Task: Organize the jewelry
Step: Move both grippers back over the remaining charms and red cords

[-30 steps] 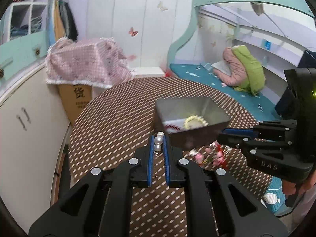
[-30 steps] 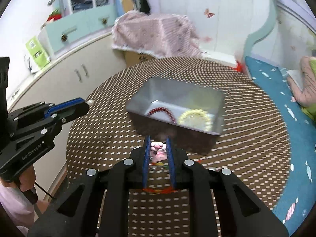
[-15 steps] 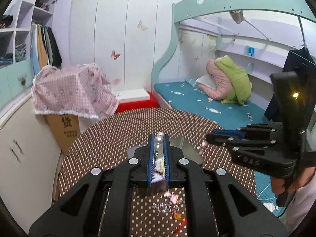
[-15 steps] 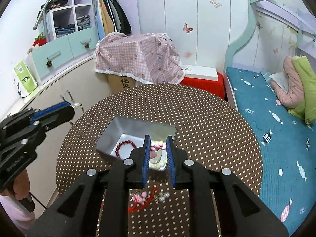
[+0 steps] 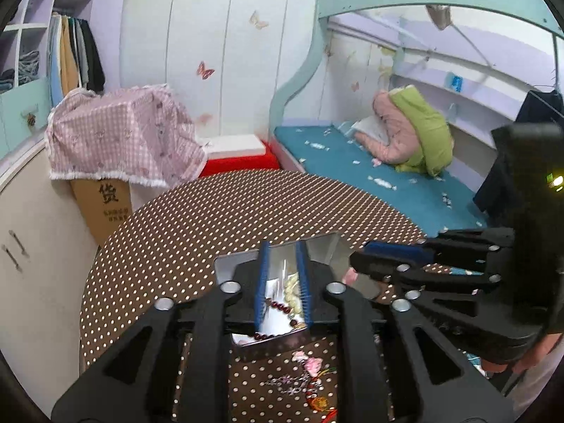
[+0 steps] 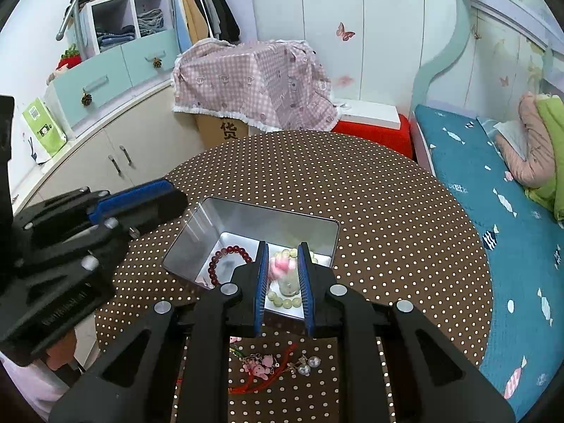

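Note:
A silver metal tin [image 6: 246, 216] sits on the round brown polka-dot table [image 6: 387, 211]. It holds a dark red bead bracelet [image 6: 225, 257] and a pale green bead bracelet [image 6: 287, 301]. My left gripper [image 5: 283, 246] is slightly open and empty above the tin [image 5: 324, 246]; the red beads [image 5: 278, 306] show between its fingers. My right gripper [image 6: 281, 246] is over the tin with a pink charm [image 6: 282, 264] between its fingers. Loose pink and red charms [image 6: 271, 363] lie on the table in front of the tin.
A cardboard box under a pink checked cloth [image 6: 253, 81] stands behind the table. White cabinets [image 6: 105, 148] are on the left and a bed with a teal sheet [image 6: 493, 183] is on the right.
Both grippers rose and moved over the tin. The pearl piece in my left gripper is gone from between its fingers, which have parted. The right gripper still has the pink charm.

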A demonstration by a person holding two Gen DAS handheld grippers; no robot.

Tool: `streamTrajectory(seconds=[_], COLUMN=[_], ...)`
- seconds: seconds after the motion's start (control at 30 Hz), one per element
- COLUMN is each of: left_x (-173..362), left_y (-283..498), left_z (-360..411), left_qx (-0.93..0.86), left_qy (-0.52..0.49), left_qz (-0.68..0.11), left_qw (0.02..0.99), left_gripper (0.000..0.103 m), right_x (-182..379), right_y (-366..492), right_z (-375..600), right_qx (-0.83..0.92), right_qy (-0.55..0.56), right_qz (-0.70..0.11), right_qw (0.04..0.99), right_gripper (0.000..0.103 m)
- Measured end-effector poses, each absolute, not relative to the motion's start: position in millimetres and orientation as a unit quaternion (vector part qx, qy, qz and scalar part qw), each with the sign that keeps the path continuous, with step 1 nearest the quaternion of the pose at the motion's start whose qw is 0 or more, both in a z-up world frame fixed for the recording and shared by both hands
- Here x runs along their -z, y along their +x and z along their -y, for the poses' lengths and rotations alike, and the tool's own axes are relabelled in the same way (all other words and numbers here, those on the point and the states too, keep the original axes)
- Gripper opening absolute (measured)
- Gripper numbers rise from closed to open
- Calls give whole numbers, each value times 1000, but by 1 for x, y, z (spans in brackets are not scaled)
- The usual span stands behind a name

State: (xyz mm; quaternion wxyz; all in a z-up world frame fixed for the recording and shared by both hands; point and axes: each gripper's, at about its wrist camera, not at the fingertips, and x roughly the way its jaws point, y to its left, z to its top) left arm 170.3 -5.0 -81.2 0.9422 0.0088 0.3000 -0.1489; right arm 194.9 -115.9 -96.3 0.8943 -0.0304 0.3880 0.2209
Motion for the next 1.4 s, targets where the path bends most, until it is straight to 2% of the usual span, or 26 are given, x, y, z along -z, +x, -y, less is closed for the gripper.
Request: streamTrajectory(seconds=[0.07, 0.13, 0.37, 0.7, 0.97, 1.23, 1.27, 1.4], left_x=[86, 90, 97, 121, 166, 184, 187, 193], left_y=[171, 171, 165, 119, 97, 94, 94, 94], left_z=[4, 2, -6, -11, 1, 17, 18, 22], left_qx=[147, 144, 139, 156, 157, 158, 154, 136], left_qy=[5, 3, -2, -15, -22, -10, -6, 8], left_qz=[-305, -310, -319, -347, -416, -438, -442, -446], left_qw=[941, 940, 937, 925, 895, 885, 884, 885], left_gripper=[25, 27, 28, 38, 38, 38, 37, 15], right_x=[95, 95, 93, 103, 140, 147, 147, 146], right_y=[196, 195, 192, 165, 144, 134, 132, 131], right_z=[115, 117, 122, 131, 141, 140, 140, 142], right_qx=[-220, -213, -208, -191, -182, -183, -182, -182], right_qy=[-30, -31, -28, -24, -3, 0, -1, -4], right_qz=[-388, -388, -390, -397, -446, -456, -455, -454], right_qw=[895, 896, 897, 897, 877, 871, 872, 872], right_gripper=[24, 27, 27, 33, 34, 34, 34, 34])
